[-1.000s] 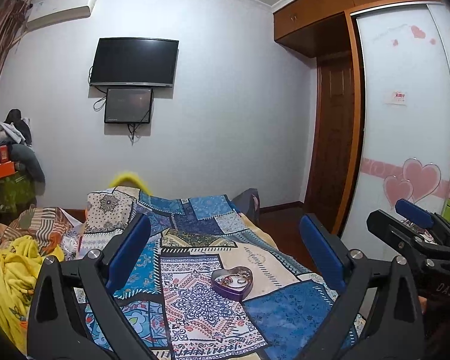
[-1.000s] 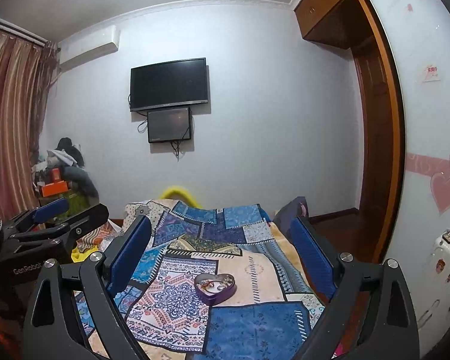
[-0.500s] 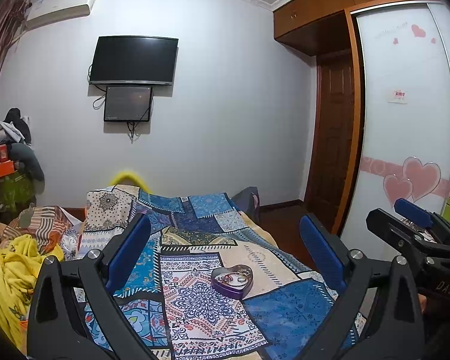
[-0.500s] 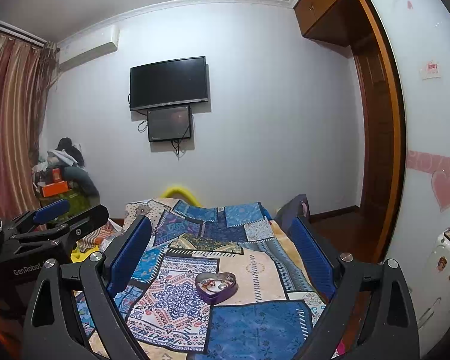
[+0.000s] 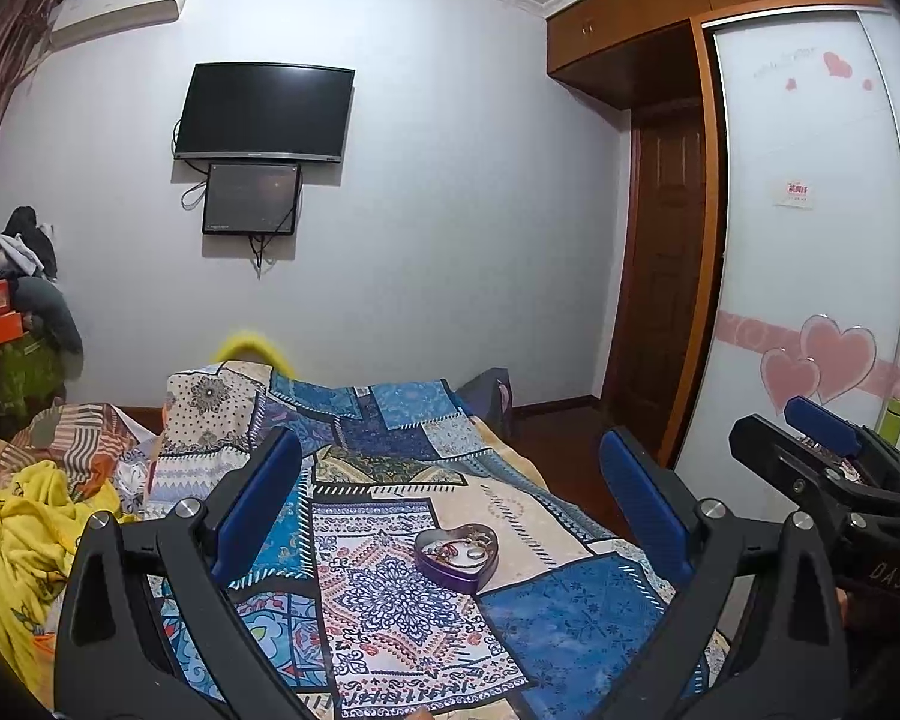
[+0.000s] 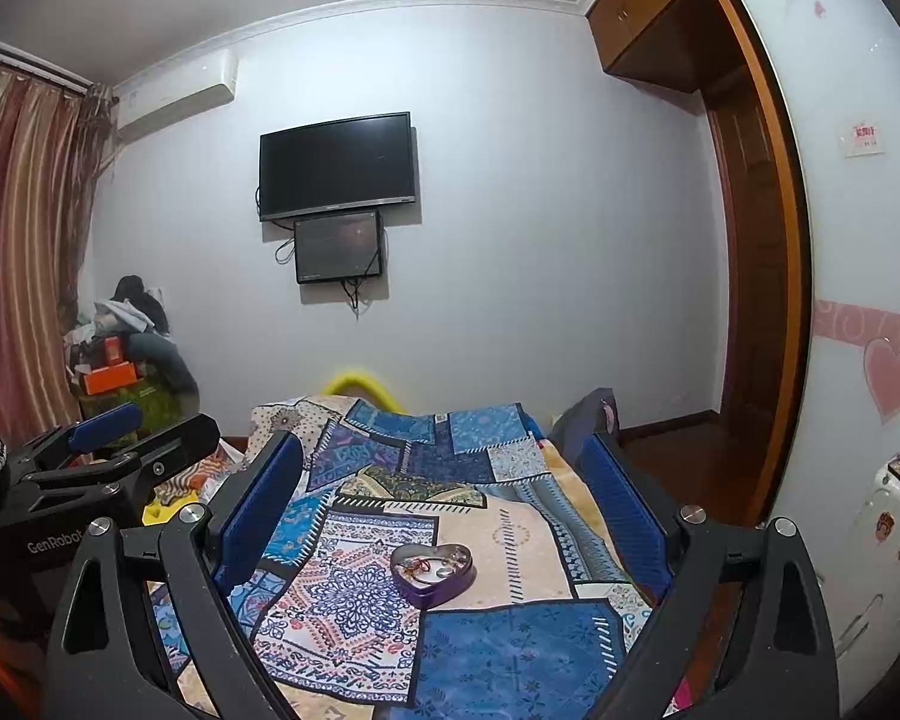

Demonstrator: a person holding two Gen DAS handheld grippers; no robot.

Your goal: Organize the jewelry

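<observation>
Patchwork bedspread (image 5: 390, 600) ahead – heart-shaped jewelry tin (image 5: 457, 556) sits between left gripper's (image 5: 450, 504) spread fingers, right gripper (image 6: 444, 498) spread too.

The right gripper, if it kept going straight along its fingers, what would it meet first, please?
Most likely the patchwork bedspread just past the heart-shaped tin, or the tin itself. The right gripper is open, held above the bed, and nothing stands between its fingers and the tin. Depth is hard to judge through the fisheye.

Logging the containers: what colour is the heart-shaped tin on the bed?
Purple; the heart-shaped metal tin shows its side wall best in the right wrist view.
</observation>
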